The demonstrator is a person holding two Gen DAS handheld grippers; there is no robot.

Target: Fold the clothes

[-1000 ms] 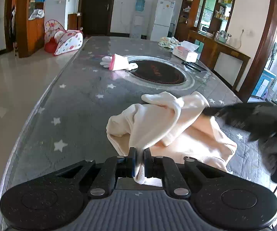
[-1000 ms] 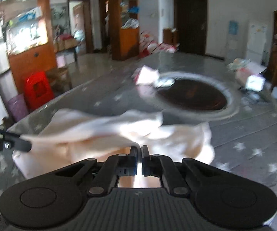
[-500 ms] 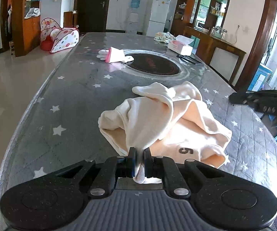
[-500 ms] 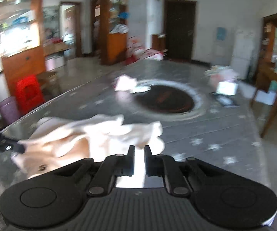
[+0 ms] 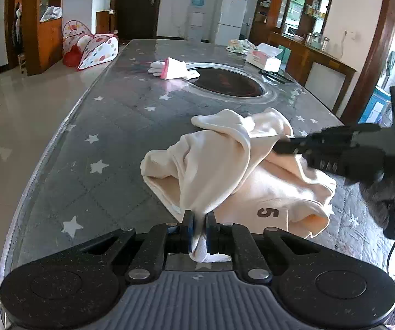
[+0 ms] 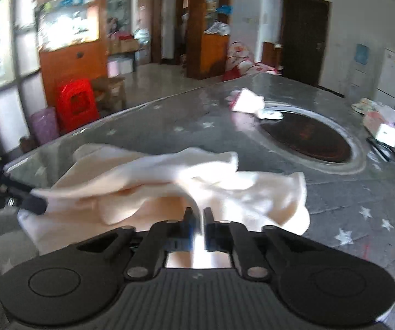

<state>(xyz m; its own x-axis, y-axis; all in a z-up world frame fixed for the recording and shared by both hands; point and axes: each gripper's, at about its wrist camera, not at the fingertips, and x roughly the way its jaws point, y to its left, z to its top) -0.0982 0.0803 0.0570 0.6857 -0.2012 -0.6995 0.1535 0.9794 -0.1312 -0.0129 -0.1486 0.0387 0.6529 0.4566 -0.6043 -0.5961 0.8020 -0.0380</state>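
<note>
Gripping a bunched fold of the cream, soft cotton garment (image 5: 225,165), the left tongs (image 5: 198,227) had their fingers narrow, pinched on the cloth, which hung through between them. The garment lay crumpled on the near part of the grey, star-printed desk (image 5: 109,137), partly lifted. Compared with half a second earlier, the right tongs (image 6: 196,221) had come back in from clear of the cloth: in the left view their black fingers now reached into the garment's right side, where before they had hovered apart over the desk edge. They had just been closing, and the right view showed them narrow on a thin ridge of the cream cloth, though blur made the contact hard to judge. The left tongs' jaws had just been opening a little, the fabric kept between them. A brown numeral "5" (image 5: 267,212) was readable on the garment's lower front. Farther along the desk a pink-and-white glove (image 5: 174,68) lay beside the round dark inset hob (image 5: 227,82), with a white tissue box (image 5: 263,59) beyond; its lettering was too small to read.
</note>
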